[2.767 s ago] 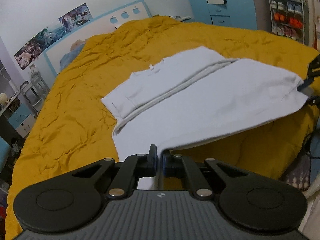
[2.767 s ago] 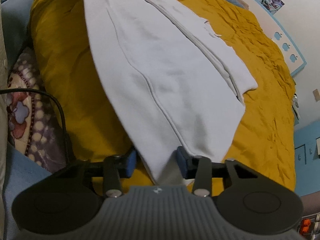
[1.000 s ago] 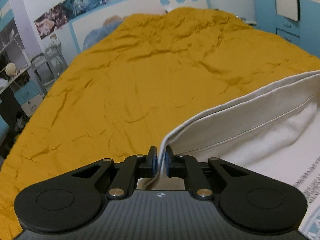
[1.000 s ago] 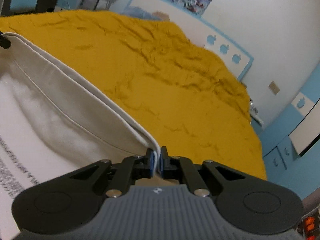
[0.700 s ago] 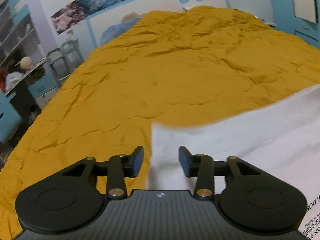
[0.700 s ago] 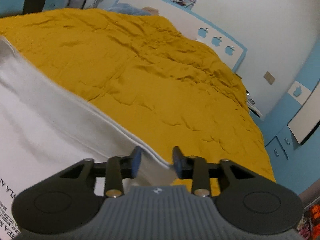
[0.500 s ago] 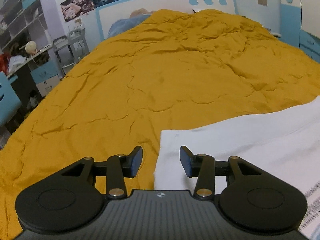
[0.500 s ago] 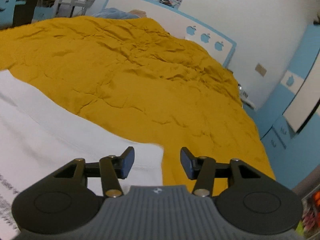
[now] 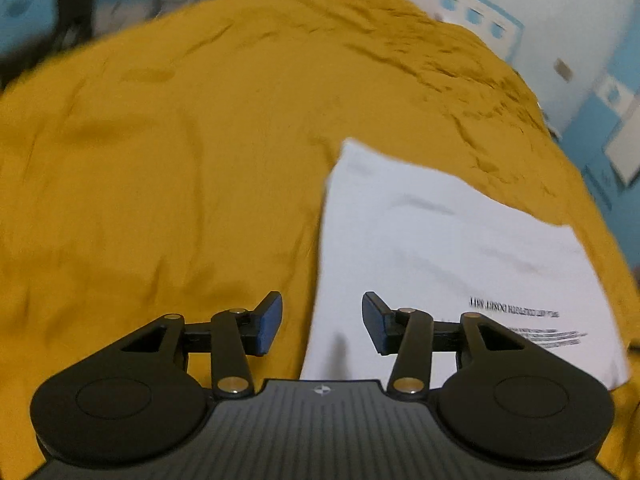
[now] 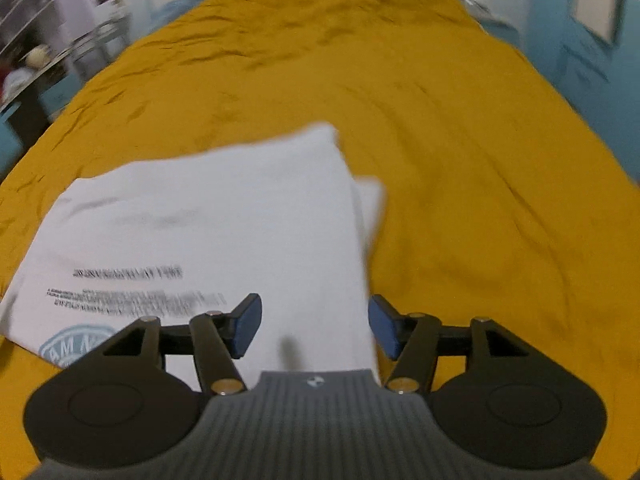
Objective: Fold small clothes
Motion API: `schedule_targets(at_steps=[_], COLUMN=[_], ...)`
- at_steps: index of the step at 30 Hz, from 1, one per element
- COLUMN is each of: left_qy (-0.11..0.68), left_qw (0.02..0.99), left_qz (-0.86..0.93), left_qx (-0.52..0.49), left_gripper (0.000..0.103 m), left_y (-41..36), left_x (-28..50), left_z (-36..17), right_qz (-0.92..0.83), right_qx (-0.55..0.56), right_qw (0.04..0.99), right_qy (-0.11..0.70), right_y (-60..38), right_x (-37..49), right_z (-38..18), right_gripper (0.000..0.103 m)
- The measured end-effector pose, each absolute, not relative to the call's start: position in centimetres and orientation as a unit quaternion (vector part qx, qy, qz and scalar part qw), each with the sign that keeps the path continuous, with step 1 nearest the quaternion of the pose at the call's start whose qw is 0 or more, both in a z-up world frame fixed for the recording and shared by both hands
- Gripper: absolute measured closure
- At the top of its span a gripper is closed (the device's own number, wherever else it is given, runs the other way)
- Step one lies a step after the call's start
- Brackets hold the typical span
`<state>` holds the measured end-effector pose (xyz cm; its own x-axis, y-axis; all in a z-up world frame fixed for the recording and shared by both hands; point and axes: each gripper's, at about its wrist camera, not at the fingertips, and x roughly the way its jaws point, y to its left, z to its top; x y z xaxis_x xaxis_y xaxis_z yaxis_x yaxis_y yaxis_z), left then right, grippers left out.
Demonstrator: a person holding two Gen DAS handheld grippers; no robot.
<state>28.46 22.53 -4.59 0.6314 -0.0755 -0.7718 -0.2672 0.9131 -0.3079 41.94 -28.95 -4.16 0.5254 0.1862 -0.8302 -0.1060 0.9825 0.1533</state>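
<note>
Beneath both spread jaws, folded white shirt [image 9: 436, 240] [image 10: 224, 232]

Left gripper [image 9: 322, 322]: hovering with jaws spread wide, gripping nothing, blue-padded fingers [image 9: 269, 322] pointing forward. Right gripper [image 10: 314, 326]: hovering likewise, jaws standing wide apart, gripping nothing, fingers [image 10: 382, 326] angling slightly downward.

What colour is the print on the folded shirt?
Black lettering on the white shirt, plus a pale blue round emblem; clearest in the right wrist view.

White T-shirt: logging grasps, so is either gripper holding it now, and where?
Nothing held. Left gripper and right gripper are both open above the folded white T-shirt.
</note>
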Motion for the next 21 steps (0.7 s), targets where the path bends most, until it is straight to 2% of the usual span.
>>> schedule_targets(at_steps=[5, 10, 11, 13, 15, 16, 17, 18, 21], left_qy=[0.426, 0.418, 0.414, 0.403, 0.397, 0.396, 0.394, 0.389, 0.379], left_qw=[0.846, 0.806, 0.802, 0.803, 0.808, 0.812, 0.817, 0.821, 0.84], left_qz=[0.062, 0.059, 0.066, 0.069, 0.077, 0.083, 0.086, 0.084, 0.083], left_qx=[-0.314, -0.415, -0.425, -0.434, -0.428, -0.421, -0.412, -0.41, -0.38], left_gripper=[0.048, 0.047, 0.049, 0.062, 0.077, 0.083, 0.087, 0.089, 0.092], left_y=[24.5, 24.8, 24.7, 24.4, 24.2, 24.2, 24.1, 24.1, 23.4], left_x=[25.4, 25.4, 25.5, 25.4, 25.6, 25.7, 25.7, 25.7, 25.2], left_z=[-6.8, -9.5, -9.9, -10.3, -10.2, -10.0, -9.6, -9.2, -7.5], right_qz=[0.046, 0.019, 0.016, 0.02, 0.014, 0.012, 0.008, 0.002, 0.011], right_qx=[0.184, 0.315, 0.338, 0.374, 0.395, 0.405, 0.411, 0.411, 0.412], right_qw=[0.84, 0.804, 0.798, 0.792, 0.788, 0.783, 0.78, 0.782, 0.799], right_qy=[0.509, 0.503, 0.498, 0.482, 0.472, 0.472, 0.472, 0.468, 0.438], right_y=[-33.6, -35.5, -35.7, -35.8, -35.7, -35.5, -35.5, -35.5, -35.7], right_x=[37.8, 35.9, 35.9, 35.9, 36.1, 36.1, 36.3, 36.3, 35.8], right_z=[-6.6, -9.8, -10.2, -10.9, -11.4, -11.8, -12.0, -11.9, -10.1], right_gripper=[0.042, 0.042, 0.041, 0.042, 0.06, 0.079, 0.09, 0.095, 0.098])
